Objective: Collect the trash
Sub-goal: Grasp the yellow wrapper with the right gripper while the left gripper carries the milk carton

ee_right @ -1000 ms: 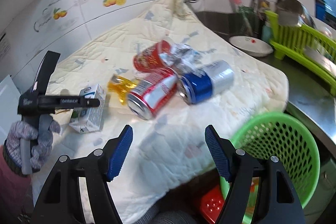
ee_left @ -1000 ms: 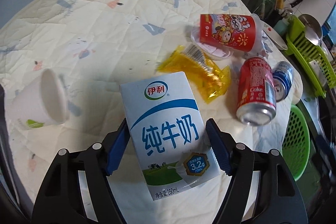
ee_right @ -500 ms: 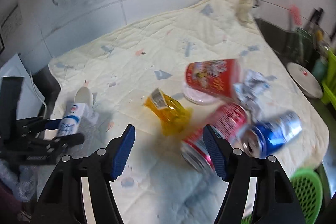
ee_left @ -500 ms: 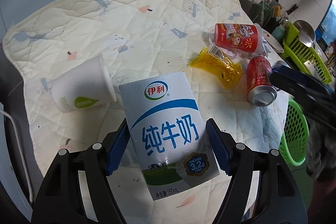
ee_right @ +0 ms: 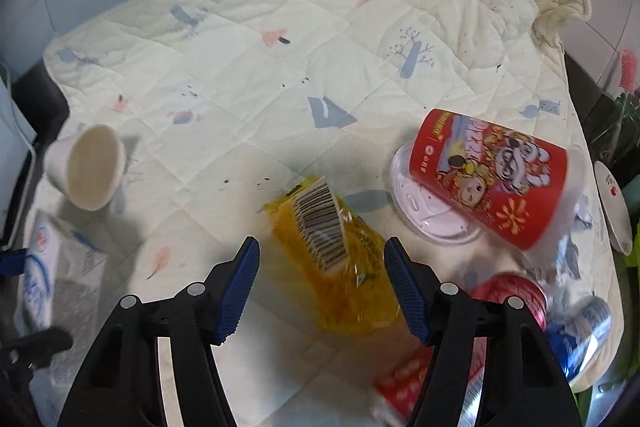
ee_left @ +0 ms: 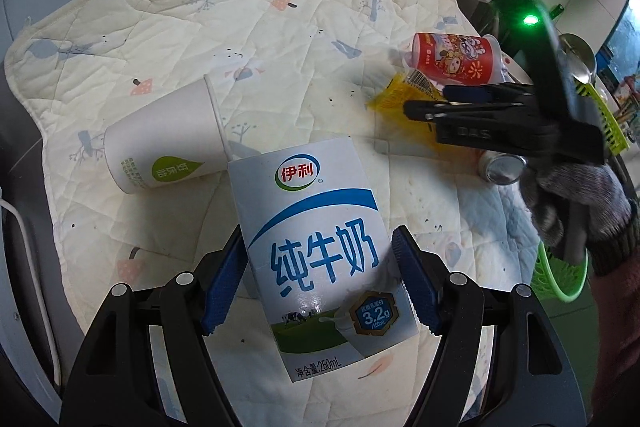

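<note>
While a milk carton [ee_left: 320, 251] is clamped between the blue pads of the left gripper [ee_left: 320, 279], lifted above the quilted cloth [ee_left: 280, 27], the remaining trash is found spread over that cloth. The carton is white and blue, printed with large blue characters, and is held upright with its front towards the camera.

A white paper cup [ee_left: 164, 143] with a green leaf mark is laid on its side just beyond the carton, its open mouth turned towards the carton's top edge. In the right wrist view the same cup [ee_right: 90, 167] is seen at the far left of the cloth, mouth towards the lens.

A yellow plastic wrapper [ee_right: 340, 263] with a barcode label is positioned between the jaws of the right gripper [ee_right: 320, 287], which are closing; the pads are not seen to press on it. In the left wrist view the wrapper [ee_left: 394, 99] is partly hidden behind the right gripper [ee_left: 448, 103], which is carried by a hand in a grey knitted glove [ee_left: 576, 195].

A red printed cup [ee_right: 492, 183] is laid on its side, resting across a clear plastic lid [ee_right: 424, 211], just right of the wrapper. A red can [ee_right: 516, 291] and a blue can [ee_right: 580, 331] are recorded side by side near the cloth's right edge, both blurred. A green basket [ee_left: 564, 275] is glimpsed beyond the cloth's edge, under the gloved hand.
</note>
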The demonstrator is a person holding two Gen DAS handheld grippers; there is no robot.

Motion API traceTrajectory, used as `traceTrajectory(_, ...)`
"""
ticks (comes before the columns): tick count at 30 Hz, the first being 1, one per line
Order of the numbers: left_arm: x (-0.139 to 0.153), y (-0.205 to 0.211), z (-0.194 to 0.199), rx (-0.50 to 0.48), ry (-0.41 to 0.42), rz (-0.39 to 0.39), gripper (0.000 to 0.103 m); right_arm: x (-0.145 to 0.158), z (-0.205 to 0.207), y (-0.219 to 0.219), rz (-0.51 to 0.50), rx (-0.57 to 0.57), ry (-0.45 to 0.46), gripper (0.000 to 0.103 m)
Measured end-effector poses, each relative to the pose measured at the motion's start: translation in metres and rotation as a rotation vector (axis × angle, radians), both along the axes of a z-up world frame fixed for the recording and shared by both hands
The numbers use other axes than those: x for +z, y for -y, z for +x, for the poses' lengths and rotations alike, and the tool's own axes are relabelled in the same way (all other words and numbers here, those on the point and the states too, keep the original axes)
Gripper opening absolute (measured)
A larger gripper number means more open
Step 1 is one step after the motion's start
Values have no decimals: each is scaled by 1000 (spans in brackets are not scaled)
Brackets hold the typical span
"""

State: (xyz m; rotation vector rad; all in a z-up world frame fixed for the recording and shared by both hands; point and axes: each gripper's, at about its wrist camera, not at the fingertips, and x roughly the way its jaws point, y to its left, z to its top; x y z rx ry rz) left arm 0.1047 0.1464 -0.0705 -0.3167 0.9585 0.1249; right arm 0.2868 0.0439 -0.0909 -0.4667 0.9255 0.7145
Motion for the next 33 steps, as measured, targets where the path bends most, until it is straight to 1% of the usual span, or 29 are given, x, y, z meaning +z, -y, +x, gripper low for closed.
traceTrajectory(2,1,0,-1,-1,5,-1,71,-7,5,-5,-41,-11,7,63)
traceTrajectory(4,2,0,-1,-3,8,0,71,-13,7,-8,-71,-13,20,51)
traceTrajectory(6,2,0,-2,-2,10,-1,71,-16,8,-8,-82,-22,23,44)
traceTrajectory(8,3,-1,-3,0,12,-3,71,-14,8,-4,-65,-29,27,36)
traceTrajectory(10,4,0,-4,-1,16,-6,71,-9,6,1,-37,-39,24,25)
traceTrajectory(12,5,1,-4,-3,21,-4,71,-2,2,6,7,-44,12,21)
traceTrajectory(17,15,7,-7,-18,45,-1,71,19,-16,21,99,-56,18,20)
traceTrajectory(20,20,15,-8,-35,59,4,71,38,-31,40,178,-75,19,20)
traceTrajectory(24,28,33,-10,-69,82,3,71,59,-54,68,243,-101,44,20)
traceTrajectory(26,32,44,-9,-92,95,5,71,70,-65,91,279,-127,49,20)
traceTrajectory(29,38,60,-8,-128,111,0,71,78,-77,126,302,-188,65,20)
traceTrajectory(33,48,92,-4,-198,137,-2,71,80,-91,179,299,-287,85,20)
